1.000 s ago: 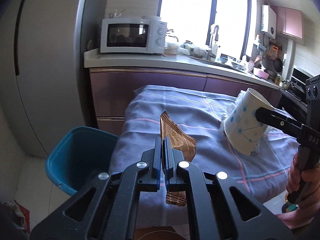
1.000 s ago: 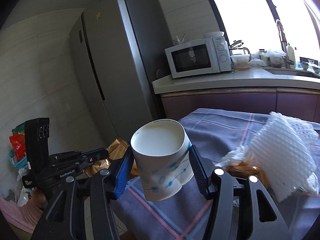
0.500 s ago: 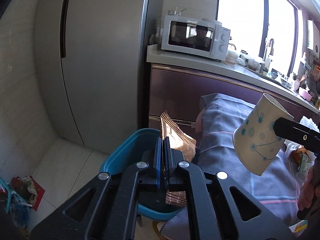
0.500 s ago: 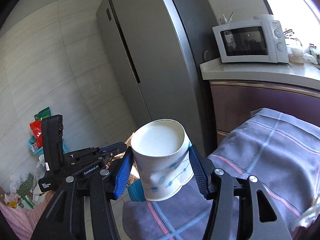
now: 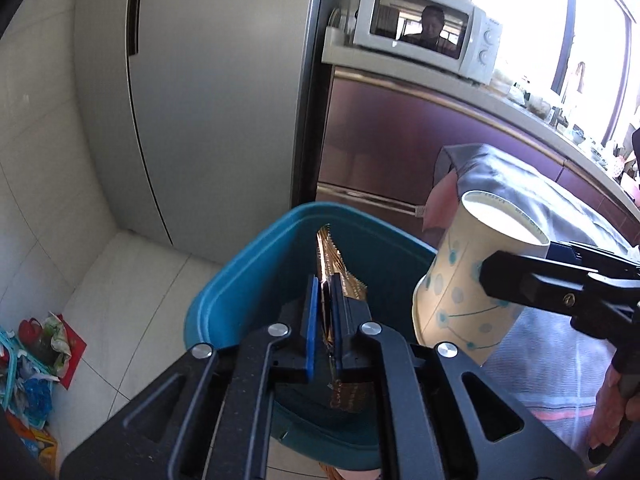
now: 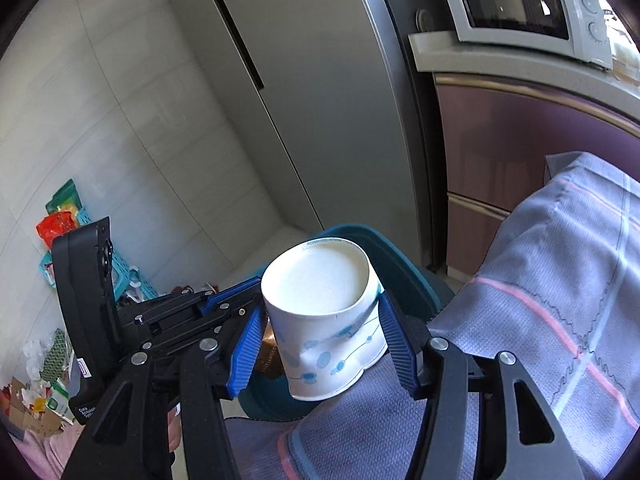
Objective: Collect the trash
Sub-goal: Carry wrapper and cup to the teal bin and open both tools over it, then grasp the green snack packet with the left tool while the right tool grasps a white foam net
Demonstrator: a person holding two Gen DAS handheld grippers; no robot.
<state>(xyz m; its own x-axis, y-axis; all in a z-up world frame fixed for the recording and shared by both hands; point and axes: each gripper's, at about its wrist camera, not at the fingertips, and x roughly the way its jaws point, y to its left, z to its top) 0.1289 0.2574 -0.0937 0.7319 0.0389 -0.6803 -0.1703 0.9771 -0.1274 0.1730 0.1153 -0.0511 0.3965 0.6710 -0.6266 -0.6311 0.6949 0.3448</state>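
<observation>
My left gripper (image 5: 323,292) is shut on a gold-brown snack wrapper (image 5: 338,268) and holds it over the open teal bin (image 5: 256,264) on the floor. My right gripper (image 6: 320,332) is shut on a white paper cup with blue dots (image 6: 324,320), slightly dented, held beside the bin's right edge. The cup (image 5: 476,292) and the right gripper's finger (image 5: 532,280) show at the right of the left wrist view. The left gripper (image 6: 224,300) shows at the left of the right wrist view, and the bin (image 6: 400,264) sits behind the cup.
A table under a grey-blue striped cloth (image 6: 560,320) stands right of the bin. A tall grey fridge (image 5: 200,100) and purple cabinets with a microwave (image 5: 428,40) stand behind. Bags and baskets of clutter (image 5: 28,360) lie on the floor at the left.
Both grippers swung left from over the table to the bin. The wrapper now hangs over the bin's opening and the cup has come close to its right rim.
</observation>
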